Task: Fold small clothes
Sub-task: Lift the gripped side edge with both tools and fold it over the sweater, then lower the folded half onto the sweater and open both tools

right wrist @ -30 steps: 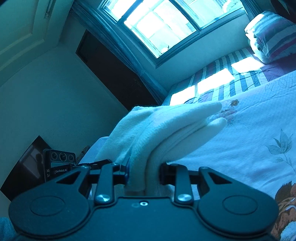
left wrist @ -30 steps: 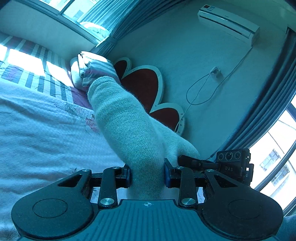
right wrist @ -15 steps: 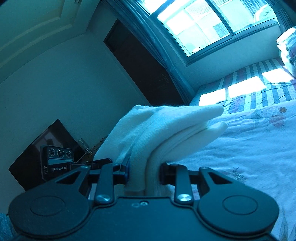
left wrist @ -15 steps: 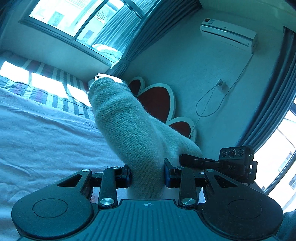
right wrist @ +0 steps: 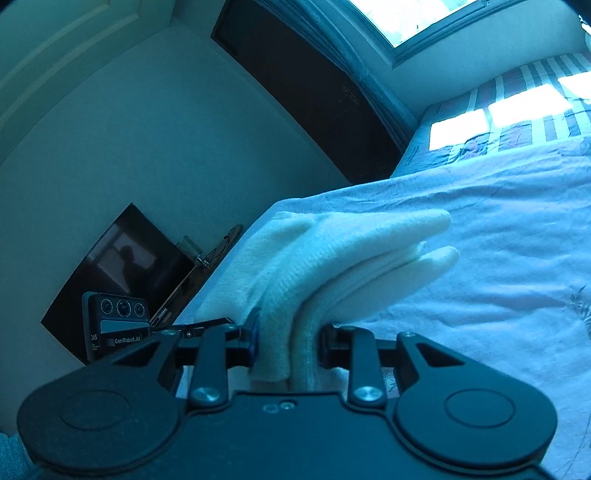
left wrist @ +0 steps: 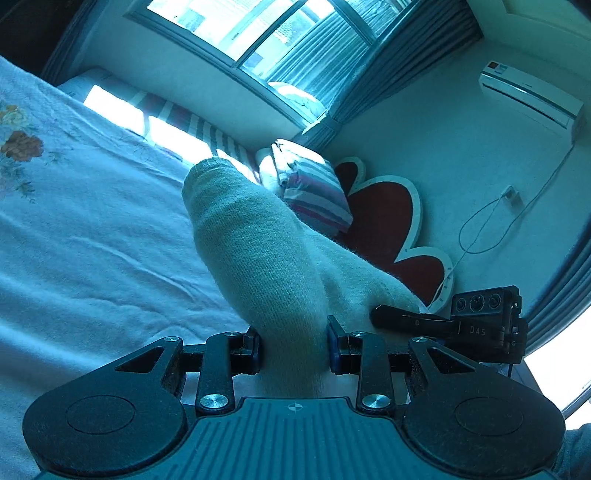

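Note:
My left gripper (left wrist: 294,349) is shut on a pale knitted sock (left wrist: 258,251) that sticks out forward between the jaws, held in the air above the bed (left wrist: 92,240). My right gripper (right wrist: 289,345) is shut on the same sock's folded layers (right wrist: 332,258), whose ends point right over the bedspread (right wrist: 498,258). Each wrist view shows the other gripper's black camera unit beside the sock, in the left wrist view (left wrist: 484,321) and in the right wrist view (right wrist: 118,325).
A striped pillow (left wrist: 314,192) and a red flower-shaped headboard (left wrist: 388,221) lie at the bed's head. A window (left wrist: 258,33) with curtains runs along the far side. A dark screen (right wrist: 118,266) leans against the wall beyond the bed's foot.
Both grippers have swung with the sock still clamped: the left view turned to show more bed and the pillow, the right view turned toward the bed's foot and the dark screen.

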### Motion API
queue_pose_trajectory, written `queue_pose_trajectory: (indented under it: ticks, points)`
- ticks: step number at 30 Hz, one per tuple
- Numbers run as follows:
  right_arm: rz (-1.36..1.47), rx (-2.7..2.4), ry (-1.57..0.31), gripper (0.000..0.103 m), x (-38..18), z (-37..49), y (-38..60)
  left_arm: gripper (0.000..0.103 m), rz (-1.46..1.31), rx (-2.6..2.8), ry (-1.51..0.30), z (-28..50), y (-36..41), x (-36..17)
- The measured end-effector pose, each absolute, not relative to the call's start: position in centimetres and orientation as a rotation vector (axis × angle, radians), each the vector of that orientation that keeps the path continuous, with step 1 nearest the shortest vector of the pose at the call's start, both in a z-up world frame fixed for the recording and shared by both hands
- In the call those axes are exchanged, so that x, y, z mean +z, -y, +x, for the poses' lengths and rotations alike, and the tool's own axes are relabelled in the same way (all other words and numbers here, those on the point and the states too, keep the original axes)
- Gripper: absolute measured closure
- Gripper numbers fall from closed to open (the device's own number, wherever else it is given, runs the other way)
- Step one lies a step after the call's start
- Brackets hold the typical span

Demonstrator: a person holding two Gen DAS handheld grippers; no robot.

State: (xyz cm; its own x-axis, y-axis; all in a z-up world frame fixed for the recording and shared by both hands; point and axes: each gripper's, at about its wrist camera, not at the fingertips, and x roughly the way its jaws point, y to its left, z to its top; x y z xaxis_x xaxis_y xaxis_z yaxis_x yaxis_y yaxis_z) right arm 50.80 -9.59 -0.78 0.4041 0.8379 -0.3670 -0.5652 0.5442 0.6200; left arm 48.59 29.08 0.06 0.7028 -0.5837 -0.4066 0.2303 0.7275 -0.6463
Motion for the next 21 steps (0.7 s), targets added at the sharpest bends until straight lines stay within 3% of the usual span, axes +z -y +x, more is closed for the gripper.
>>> queue_pose_trajectory:
  ticks: [10, 13, 15, 17, 21]
  points:
    - [0.54, 0.917, -0.913, 0.074, -7.9, 53.2, 6.7, 0.068, -0.71, -0.376, -0.804, 49.3, -31.3, -8.3]
    - [0.544, 0.897, -0.943, 0.063, -8.7, 52.5, 6.8, 0.062, -0.765, -0.37, -0.784, 47.9, -31.5, -9.3]
    - [0.522, 0.879, -0.908, 0.045, -7.9, 51.1, 7.8, 0.06, -0.758, -0.383, -0.793, 46.7, -31.4, -9.3]
    - [0.525, 0.881, -0.891, 0.035, -7.7, 50.3, 8.8, 0.058, -0.747, -0.4, -0.805, 45.5, -31.2, -9.3]
    - [0.498, 0.887, -0.986, 0.035, -9.2, 49.5, 9.5, 0.058, -0.752, -0.426, -0.861, 44.8, -30.3, -10.5]
